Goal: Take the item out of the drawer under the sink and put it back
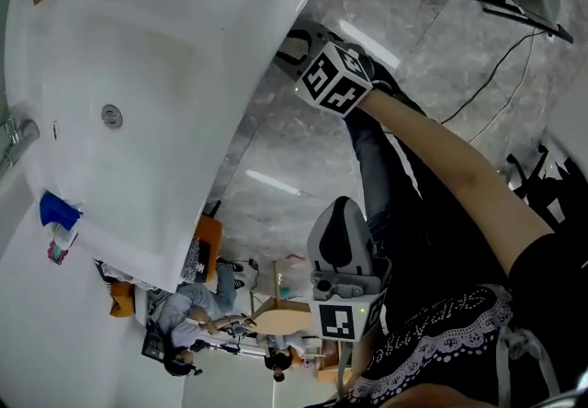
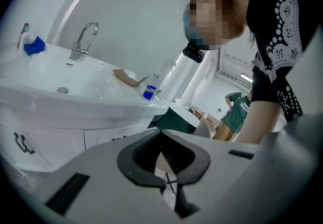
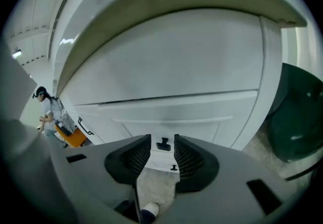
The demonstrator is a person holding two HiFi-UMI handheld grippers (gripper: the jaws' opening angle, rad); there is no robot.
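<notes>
The white cabinet under the sink fills the right gripper view, its drawer fronts (image 3: 166, 112) closed, so what lies inside is hidden. My right gripper (image 3: 162, 140) stands open a short way in front of the cabinet, not touching it. A small black drawer handle (image 3: 163, 144) shows in the gap between its fingers. In the head view the right gripper (image 1: 299, 48) sits beside the edge of the sink basin (image 1: 119, 75). My left gripper (image 2: 161, 134) is shut with nothing in it, off to the side of the sink (image 2: 60, 87), and shows low in the head view (image 1: 342, 255).
On the sink top are a faucet (image 2: 83, 39), a blue cloth (image 2: 34, 45), a cardboard piece (image 2: 123, 76) and a blue-labelled bottle (image 2: 150, 89). A dark green bin (image 3: 298, 122) stands right of the cabinet. Cables (image 1: 496, 66) run over the grey floor. People (image 2: 242, 112) are in the background.
</notes>
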